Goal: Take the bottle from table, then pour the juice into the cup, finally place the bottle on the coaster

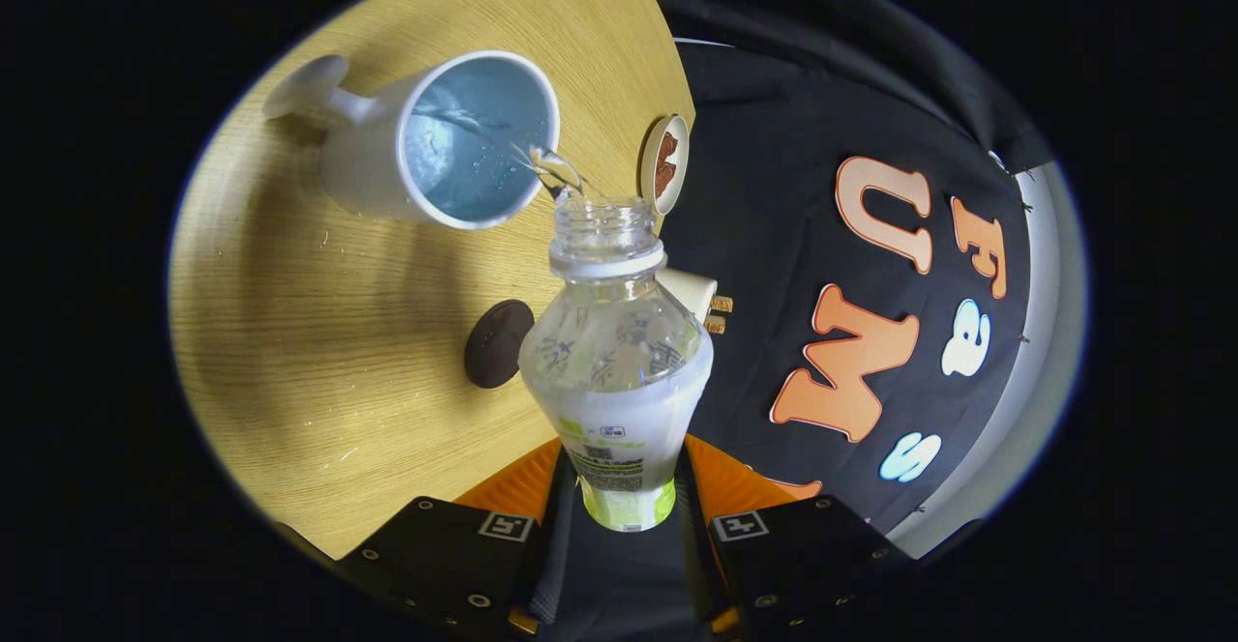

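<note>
Gripper (pixel 624 516): your two fingers sit either side of the bottle's lower body and both press on its labelled part, so you have it clamped.
Bottle (pixel 619 371): clear plastic, cap off, held between your fingers and reaching forward from them, tilted so its open neck points at the cup; the upper body looks see-through, the lower part is wrapped in a pale label with green trim.
Stream (pixel 551 163): you can see a thin clear flow leaving the bottle's mouth and crossing the cup's rim into the cup.
Cup (pixel 440 139): white with a handle on its far side, standing on the table just beyond the bottle's mouth; its inside looks bluish, with liquid and droplets showing.
Coaster (pixel 664 163): round, pale-rimmed with a brown centre, near the table's edge, just beside the bottle's neck and close to the cup.
Dark disc (pixel 497 342): a small round dark thing lies flat on the table beside the bottle's shoulder, apart from the cup.
Table (pixel 319 352): light wood grain, carrying the cup, coaster and disc.
White object (pixel 692 292): partly hidden behind the bottle's shoulder at the table's edge; you cannot tell what it is.
</note>
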Motion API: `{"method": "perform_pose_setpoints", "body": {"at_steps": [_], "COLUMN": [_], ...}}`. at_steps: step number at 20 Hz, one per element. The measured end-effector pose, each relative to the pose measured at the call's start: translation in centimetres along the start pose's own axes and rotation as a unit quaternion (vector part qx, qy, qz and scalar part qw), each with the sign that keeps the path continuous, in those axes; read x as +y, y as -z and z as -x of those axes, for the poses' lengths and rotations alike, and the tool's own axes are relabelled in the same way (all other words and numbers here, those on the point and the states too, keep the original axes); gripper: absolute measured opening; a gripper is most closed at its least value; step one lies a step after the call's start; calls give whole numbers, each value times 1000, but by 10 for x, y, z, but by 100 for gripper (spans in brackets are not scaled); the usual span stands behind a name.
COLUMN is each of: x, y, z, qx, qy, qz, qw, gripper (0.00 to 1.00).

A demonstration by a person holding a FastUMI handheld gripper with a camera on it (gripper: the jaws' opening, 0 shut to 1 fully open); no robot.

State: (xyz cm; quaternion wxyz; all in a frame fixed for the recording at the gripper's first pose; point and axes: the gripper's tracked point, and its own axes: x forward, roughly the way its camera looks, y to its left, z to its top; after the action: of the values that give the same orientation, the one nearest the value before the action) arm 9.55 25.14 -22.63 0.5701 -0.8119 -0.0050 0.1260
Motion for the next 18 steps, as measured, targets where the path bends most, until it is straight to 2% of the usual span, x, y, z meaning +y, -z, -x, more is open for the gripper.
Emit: {"method": "perform_pose_setpoints", "body": {"at_steps": [18], "x": [-17], "y": [5], "z": [0], "qx": [-1], "qy": [12], "qz": [40], "qw": [999], "gripper": [52]}}
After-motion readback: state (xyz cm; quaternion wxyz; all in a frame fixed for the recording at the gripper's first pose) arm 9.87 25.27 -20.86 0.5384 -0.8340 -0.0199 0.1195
